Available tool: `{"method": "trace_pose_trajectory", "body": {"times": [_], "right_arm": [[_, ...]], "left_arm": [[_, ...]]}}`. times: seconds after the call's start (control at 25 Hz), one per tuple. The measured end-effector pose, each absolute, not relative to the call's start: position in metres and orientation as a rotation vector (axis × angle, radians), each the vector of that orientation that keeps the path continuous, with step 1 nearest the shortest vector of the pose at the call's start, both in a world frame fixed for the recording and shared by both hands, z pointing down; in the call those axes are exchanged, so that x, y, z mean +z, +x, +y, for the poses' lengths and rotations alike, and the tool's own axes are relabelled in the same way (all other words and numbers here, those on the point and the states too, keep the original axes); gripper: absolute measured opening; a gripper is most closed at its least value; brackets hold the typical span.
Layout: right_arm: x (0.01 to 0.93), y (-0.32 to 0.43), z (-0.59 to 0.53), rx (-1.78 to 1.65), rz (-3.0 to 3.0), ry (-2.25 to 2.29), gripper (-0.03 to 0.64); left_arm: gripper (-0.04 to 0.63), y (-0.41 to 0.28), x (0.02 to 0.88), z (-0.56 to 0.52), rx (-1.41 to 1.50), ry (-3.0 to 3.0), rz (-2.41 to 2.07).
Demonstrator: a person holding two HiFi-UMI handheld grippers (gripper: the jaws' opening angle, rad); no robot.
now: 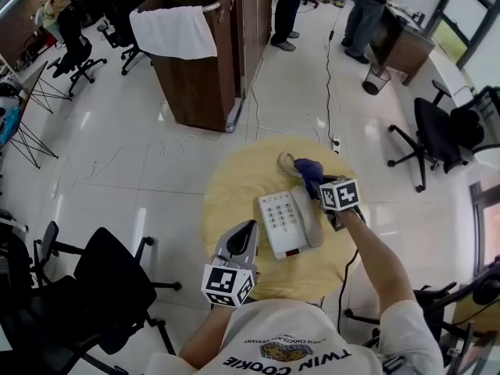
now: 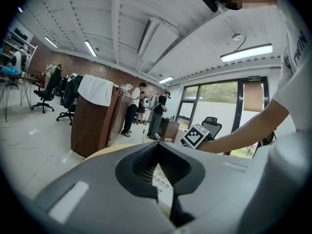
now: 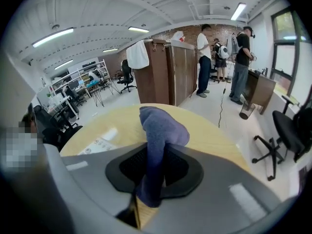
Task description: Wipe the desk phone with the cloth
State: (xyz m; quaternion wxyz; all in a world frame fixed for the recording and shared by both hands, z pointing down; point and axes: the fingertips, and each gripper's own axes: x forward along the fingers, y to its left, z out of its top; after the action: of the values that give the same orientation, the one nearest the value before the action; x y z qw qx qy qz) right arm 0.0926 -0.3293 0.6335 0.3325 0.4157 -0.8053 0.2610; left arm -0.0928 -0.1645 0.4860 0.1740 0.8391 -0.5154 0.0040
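Observation:
A white desk phone [image 1: 289, 221] with a keypad lies in the middle of the round wooden table [image 1: 234, 182]. My right gripper [image 1: 312, 184] is shut on a blue cloth [image 1: 307, 170], held just past the phone's far right corner. In the right gripper view the blue cloth [image 3: 158, 140] stands up between the jaws, and the phone's keypad [image 3: 97, 145] shows at the left. My left gripper [image 1: 248, 229] sits at the phone's near left, jaws together, holding nothing. The keypad [image 2: 163, 182] shows just beyond its tips.
A beige cord loop [image 1: 286, 162] lies on the table behind the phone. A wooden cabinet [image 1: 199, 61] with a white towel [image 1: 173, 31] stands beyond the table. Black office chairs [image 1: 101, 287] flank it at left, and another chair [image 1: 437, 135] at right. People stand at the far end.

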Motion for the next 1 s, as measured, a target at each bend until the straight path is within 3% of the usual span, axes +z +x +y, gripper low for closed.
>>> {"method": "trace_pose_trajectory", "body": {"times": [0.44,1.0], "right_arm": [[0.624,0.048,-0.372,0.463,-2.066,0.981,0.064],[0.633,-0.038,-0.348,0.277,-2.072,0.72,0.064]], "left_arm": [[-0.008,-0.073,0.487,-0.16,0.016,2.42,-1.382],[-0.008,-0.086,0.487,-0.159,0.004,2.388,-1.437]]}}
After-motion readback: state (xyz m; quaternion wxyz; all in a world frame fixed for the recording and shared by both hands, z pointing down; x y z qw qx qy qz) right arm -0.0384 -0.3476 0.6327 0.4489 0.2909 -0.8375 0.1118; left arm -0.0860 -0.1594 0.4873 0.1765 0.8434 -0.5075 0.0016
